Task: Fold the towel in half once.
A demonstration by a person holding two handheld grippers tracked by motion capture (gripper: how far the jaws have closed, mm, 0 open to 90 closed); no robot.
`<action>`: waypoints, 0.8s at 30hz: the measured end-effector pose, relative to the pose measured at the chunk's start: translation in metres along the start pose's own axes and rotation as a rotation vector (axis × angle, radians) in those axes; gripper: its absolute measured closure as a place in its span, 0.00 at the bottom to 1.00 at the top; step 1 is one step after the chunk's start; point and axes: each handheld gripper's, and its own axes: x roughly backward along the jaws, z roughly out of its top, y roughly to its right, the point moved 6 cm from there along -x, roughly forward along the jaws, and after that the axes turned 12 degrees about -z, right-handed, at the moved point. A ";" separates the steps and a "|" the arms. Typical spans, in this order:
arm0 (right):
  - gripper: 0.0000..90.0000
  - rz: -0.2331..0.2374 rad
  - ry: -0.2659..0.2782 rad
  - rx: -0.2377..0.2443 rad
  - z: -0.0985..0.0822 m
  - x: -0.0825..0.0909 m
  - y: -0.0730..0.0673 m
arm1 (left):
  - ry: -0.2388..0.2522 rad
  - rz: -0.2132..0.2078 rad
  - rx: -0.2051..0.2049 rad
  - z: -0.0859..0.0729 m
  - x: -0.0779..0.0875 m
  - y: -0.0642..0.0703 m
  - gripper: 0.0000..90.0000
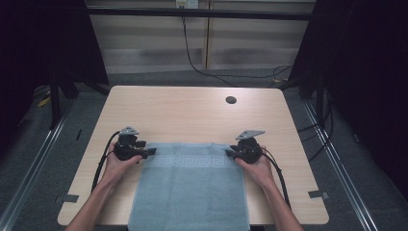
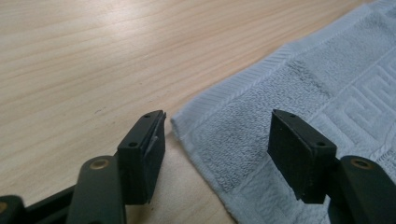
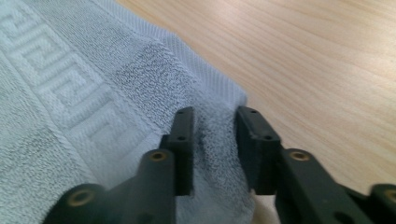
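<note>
While the pale blue terry towel with a woven key-pattern band [image 1: 190, 185] lies flat on the light wooden table [image 1: 192, 113], hanging over its near edge, the left gripper [image 1: 150, 152] stands wide open astride the far left corner, gripping nothing. The right gripper [image 1: 230, 153] has narrowed onto a bunched fold at the far right corner. To pinch well, I judge each corner should sit deep between the jaws. No writing is legible.
</note>
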 end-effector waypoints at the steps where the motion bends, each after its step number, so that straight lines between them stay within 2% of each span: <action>1: 0.84 0.013 0.006 -0.010 0.000 -0.001 0.001 | -0.005 0.006 -0.009 0.000 0.000 0.001 0.39; 6: 0.87 0.030 0.016 -0.032 0.000 -0.002 0.000 | -0.027 0.029 -0.041 0.001 -0.004 0.006 0.39; 7: 0.88 0.033 0.017 -0.033 0.000 -0.002 0.000 | -0.035 0.057 -0.053 0.001 -0.004 0.006 0.43; 8: 0.88 0.032 0.016 -0.034 0.000 -0.002 0.000 | -0.050 0.075 -0.082 0.000 -0.005 0.007 0.49; 10: 0.88 0.033 0.019 -0.035 0.000 -0.002 0.000 | -0.056 0.065 -0.111 0.000 -0.005 0.009 0.57; 12: 0.88 0.030 0.019 -0.039 0.000 -0.002 -0.001 | -0.048 0.033 -0.115 0.000 -0.006 0.012 0.73; 13: 0.88 0.027 0.018 -0.040 0.000 -0.002 -0.001 | -0.037 0.023 -0.105 0.000 -0.007 0.014 0.79; 15: 0.89 0.021 0.010 -0.037 0.000 -0.001 -0.002 | -0.051 0.015 -0.118 -0.001 -0.007 0.016 0.87; 19: 0.92 0.023 0.007 -0.047 0.001 -0.001 -0.003 | -0.009 -0.057 -0.030 -0.003 -0.006 0.015 0.90; 22: 0.93 0.030 0.010 -0.051 0.002 0.001 -0.002 | 0.029 -0.073 -0.010 0.000 0.001 0.015 0.90; 24: 0.94 0.052 0.038 -0.072 0.008 0.007 -0.001 | 0.058 -0.082 -0.021 0.007 0.008 0.017 0.90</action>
